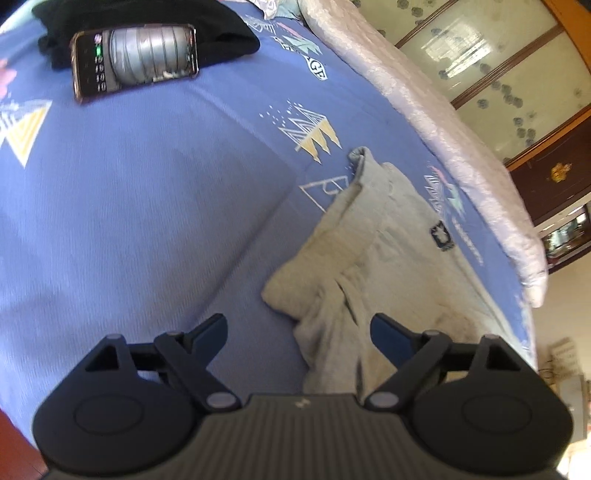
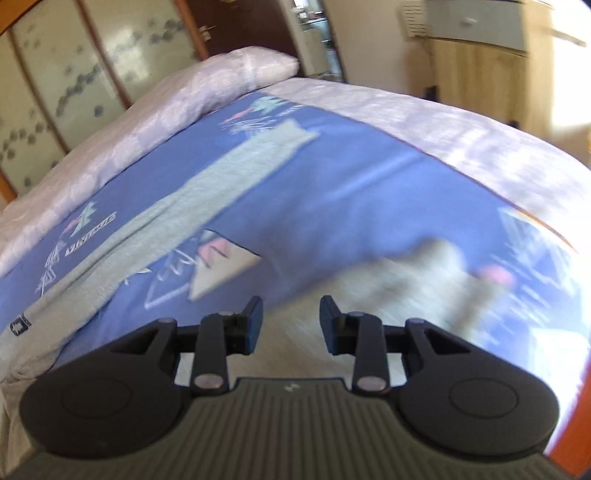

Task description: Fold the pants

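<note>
Blue patterned bedspread (image 1: 147, 206) covers the bed, with a phone (image 1: 135, 59) leaning on a black garment (image 1: 221, 33) at the far left. The left gripper (image 1: 299, 332) hangs with its jaws wide apart, nothing between the pads, just above the crumpled waist end of the grey pants (image 1: 369, 258). In the right wrist view, one pant leg stretches toward the pale quilt (image 2: 166, 103). The right gripper (image 2: 291, 319) is partly open over blurred grey cloth, not clamping anything.
</note>
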The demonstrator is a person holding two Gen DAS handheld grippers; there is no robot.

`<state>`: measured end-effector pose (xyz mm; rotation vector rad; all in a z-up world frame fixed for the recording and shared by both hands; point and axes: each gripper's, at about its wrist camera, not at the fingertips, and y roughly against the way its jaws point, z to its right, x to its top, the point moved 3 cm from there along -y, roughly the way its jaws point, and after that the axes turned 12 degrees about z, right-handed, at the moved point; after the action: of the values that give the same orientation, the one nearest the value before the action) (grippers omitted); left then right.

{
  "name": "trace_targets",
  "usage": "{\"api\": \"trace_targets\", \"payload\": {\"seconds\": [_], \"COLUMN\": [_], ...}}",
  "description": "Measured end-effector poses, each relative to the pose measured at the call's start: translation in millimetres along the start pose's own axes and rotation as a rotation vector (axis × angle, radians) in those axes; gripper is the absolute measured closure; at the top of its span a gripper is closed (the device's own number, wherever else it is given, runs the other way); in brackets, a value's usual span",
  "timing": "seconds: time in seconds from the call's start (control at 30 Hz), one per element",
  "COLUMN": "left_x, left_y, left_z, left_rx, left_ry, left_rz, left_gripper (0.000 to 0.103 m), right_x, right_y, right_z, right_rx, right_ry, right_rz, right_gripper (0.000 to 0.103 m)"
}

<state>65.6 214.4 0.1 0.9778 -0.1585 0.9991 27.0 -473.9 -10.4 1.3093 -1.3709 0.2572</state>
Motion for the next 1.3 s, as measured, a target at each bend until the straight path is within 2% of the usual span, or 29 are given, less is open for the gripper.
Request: {"api": "trace_targets", "payload": {"seconds": [0.13, 0.2, 0.23, 0.33, 0.37, 0.43, 0.47, 0.5, 0.53, 0.7, 0.87, 0.9, 1.0, 1.07, 1.13, 1.2, 1.3], "left_x": [-10.5, -14.0, -15.8, -22.9, -25.5, -29.3, -29.9, -30.2, -30.1, -20.0, -16.2, -16.0, -14.4, -13.9, -13.9, -15.6, -26.8], "left_y": [-0.4, -5.7, -9.1, -22.4, -27.6, -36.1, -37.6, -38.8, -37.5, -14.8, 7.6, 12.0, 19.6, 20.6, 23.2, 22.4, 13.2], "left_z": [3.0, 7.8, 11.3, 23.0, 26.0, 32.0, 35.6, 38.1, 36.9, 32.6, 38.8, 40.5, 43.5, 44.3, 43.6, 42.0, 40.0], "left_rx": [-0.040, -0.064, -0.076, -0.071, -0.063, -0.035, -0.010, 0.018, 0.029, 0.038, 0.031, 0.030, 0.025, 0.029, 0.029, 0.020, 0.032], "left_ry": [0.035, 0.058, 0.066, 0.052, 0.045, 0.021, 0.004, -0.002, 0.005, 0.059, 0.061, 0.059, 0.058, 0.052, 0.058, 0.063, 0.043], "left_rz": [-0.033, -0.058, -0.066, -0.083, -0.088, -0.100, -0.099, -0.108, -0.110, -0.060, -0.039, -0.035, -0.028, -0.028, -0.028, -0.039, -0.075], "left_gripper": [0.013, 0.006, 0.006, 0.006, 0.011, 0.035, 0.064, 0.086, 0.090, 0.091, 0.092, 0.092, 0.092, 0.092, 0.092, 0.092, 0.091], "right_x": [-3.5, -6.0, -9.6, -14.0, -16.9, -20.7, -22.7, -23.6, -24.6, -26.1, -20.4, -19.4, -18.1, -18.6, -13.4, -5.3, -0.7], "right_y": [25.5, 38.1, 45.9, 54.9, 56.3, 57.7, 56.5, 56.0, 54.0, 44.1, 35.0, 32.4, 23.4, 22.6, 33.8, 52.6, 67.4], "right_z": [39.1, 55.5, 62.3, 77.3, 81.5, 90.0, 92.6, 96.9, 99.6, 122.4, 125.0, 123.1, 120.3, 115.5, 115.4, 123.7, 141.6], "right_rx": [-0.060, -0.073, -0.079, -0.098, -0.101, -0.103, -0.099, -0.093, -0.086, -0.071, -0.040, -0.038, -0.026, -0.029, -0.084, -0.103, -0.167], "right_ry": [-0.120, -0.176, -0.201, -0.247, -0.257, -0.280, -0.296, -0.313, -0.331, -0.416, -0.424, -0.413, -0.375, -0.346, -0.302, -0.342, -0.374], "right_rz": [0.031, 0.045, 0.052, 0.069, 0.070, 0.068, 0.066, 0.062, 0.060, 0.043, 0.041, 0.038, 0.010, 0.003, 0.064, 0.149, 0.200], "right_gripper": [0.065, 0.065, 0.065, 0.065, 0.065, 0.065, 0.065, 0.065, 0.065, 0.065, 0.067, 0.070, 0.093, 0.094, 0.095, 0.095, 0.095]}}
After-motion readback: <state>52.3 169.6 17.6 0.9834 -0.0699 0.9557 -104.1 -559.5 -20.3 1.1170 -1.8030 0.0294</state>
